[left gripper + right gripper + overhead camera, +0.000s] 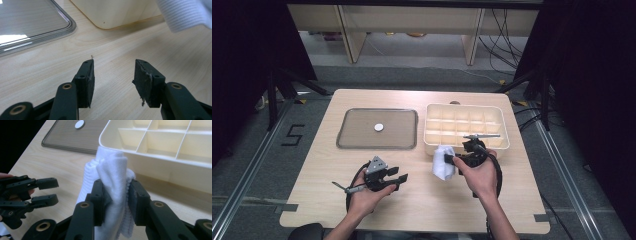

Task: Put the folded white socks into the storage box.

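Note:
A white ribbed cloth [442, 162] hangs bunched between the jaws of my right gripper [451, 161], which is shut on it just in front of the cream compartment box [501, 131]. In the right gripper view the cloth [112, 177] is pinched between both pads, with my right gripper [115, 196] close to the box's near corner [160, 171]. My left gripper [401, 179] sits low over the table's front left, open and holding nothing. Its jaws [113, 77] frame bare wood, with the cloth [182, 13] hanging at the upper right.
A clear shallow tray [349, 142] with a small white disc [378, 127] in it lies on the table's left half. The box's compartments look empty. In the left gripper view the tray's corner [62, 27] and the box's corner [112, 15] lie ahead.

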`<action>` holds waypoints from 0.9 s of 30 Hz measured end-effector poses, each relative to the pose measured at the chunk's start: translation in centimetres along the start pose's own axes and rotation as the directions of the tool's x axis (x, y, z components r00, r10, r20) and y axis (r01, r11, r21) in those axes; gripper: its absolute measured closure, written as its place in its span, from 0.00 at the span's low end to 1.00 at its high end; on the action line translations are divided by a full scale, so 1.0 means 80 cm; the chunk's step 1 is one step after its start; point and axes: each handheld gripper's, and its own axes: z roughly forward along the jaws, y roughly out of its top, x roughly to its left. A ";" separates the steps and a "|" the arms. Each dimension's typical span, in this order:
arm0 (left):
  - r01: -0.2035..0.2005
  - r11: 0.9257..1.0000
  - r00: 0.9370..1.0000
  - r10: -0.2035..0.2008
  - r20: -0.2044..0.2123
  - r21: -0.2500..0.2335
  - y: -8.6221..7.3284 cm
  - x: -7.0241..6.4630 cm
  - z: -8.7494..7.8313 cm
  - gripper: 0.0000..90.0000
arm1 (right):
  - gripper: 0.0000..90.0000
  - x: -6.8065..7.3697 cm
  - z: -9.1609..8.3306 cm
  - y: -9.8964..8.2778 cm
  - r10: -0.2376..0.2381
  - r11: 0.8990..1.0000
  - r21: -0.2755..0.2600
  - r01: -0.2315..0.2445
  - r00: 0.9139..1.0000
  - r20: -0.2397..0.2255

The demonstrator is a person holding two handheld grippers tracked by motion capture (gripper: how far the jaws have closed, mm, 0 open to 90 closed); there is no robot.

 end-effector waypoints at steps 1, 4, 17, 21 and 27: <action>0.001 1.000 1.000 -0.001 -0.004 0.000 0.000 -0.001 0.000 0.56 | 0.77 0.003 0.000 0.000 0.020 1.000 0.002 -0.020 1.000 0.021; -0.012 1.000 1.000 0.012 -0.009 0.002 0.001 -0.001 0.000 0.56 | 0.77 0.006 0.000 0.002 0.008 1.000 -0.009 -0.007 0.999 0.039; -0.017 1.000 1.000 0.017 -0.016 0.001 0.001 0.000 -0.001 0.55 | 0.76 0.003 0.000 0.012 -0.051 0.997 -0.053 0.055 0.995 0.086; -0.018 1.000 1.000 0.018 -0.021 0.003 0.001 0.001 -0.001 0.55 | 0.76 0.004 0.000 0.017 -0.065 0.995 -0.066 0.071 0.994 0.093; -0.005 1.000 1.000 0.005 -0.010 -0.005 -0.001 0.000 0.001 0.54 | 0.76 0.005 0.004 0.025 -0.111 0.989 -0.090 0.119 0.989 0.097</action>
